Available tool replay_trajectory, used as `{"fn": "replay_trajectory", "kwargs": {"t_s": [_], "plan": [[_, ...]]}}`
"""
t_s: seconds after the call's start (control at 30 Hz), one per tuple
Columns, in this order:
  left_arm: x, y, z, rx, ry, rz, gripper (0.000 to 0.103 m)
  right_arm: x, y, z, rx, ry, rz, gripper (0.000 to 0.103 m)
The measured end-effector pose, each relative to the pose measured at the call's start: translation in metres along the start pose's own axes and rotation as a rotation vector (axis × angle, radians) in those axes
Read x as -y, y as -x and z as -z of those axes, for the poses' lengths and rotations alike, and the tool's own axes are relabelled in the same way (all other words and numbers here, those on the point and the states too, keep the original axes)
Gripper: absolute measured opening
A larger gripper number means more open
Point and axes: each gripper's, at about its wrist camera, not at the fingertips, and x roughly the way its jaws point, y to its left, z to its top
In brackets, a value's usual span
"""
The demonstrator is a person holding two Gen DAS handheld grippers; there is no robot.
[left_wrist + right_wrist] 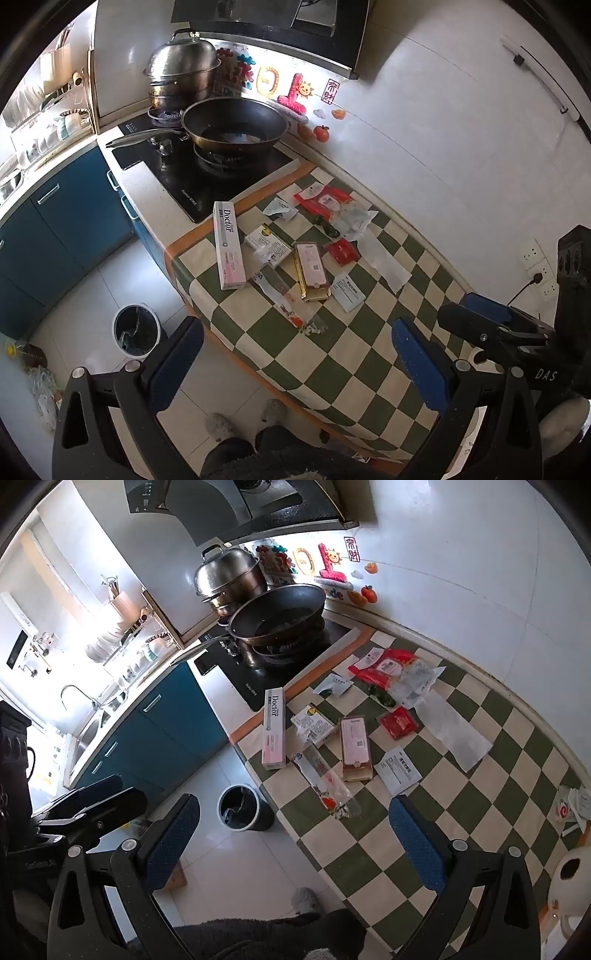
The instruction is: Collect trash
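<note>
Trash lies scattered on the green-and-cream checkered counter (332, 354): a long white "Doctor" box (229, 245), a gold-brown box (311, 270), a red sachet (341, 251), a red packet (325, 201), a clear wrapper (288, 299) and a white paper strip (384, 260). The same items show in the right wrist view, the Doctor box (274, 728) among them. A dark round bin (136, 332) stands on the floor left of the counter, and it also shows in the right wrist view (242, 808). My left gripper (295, 365) and right gripper (291, 845) are both open, empty, and held above the counter's near edge.
A black hob (207, 173) with a dark wok (236, 127) and a steel steamer pot (181, 70) sits behind the trash. Blue cabinets (74, 225) and a sink (88, 734) lie to the left. A white kettle (569, 882) stands at the right.
</note>
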Motion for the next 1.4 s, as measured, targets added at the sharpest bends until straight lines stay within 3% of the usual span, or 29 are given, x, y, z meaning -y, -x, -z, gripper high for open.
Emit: {"fn": "replay_trajectory", "kwargs": {"t_s": [1.4], "plan": [[0.007,0.015,0.007,0.017,-0.010,0.011,0.103,-0.002,0.011,0.007,0.007,0.006,-0.016,0.103]]}}
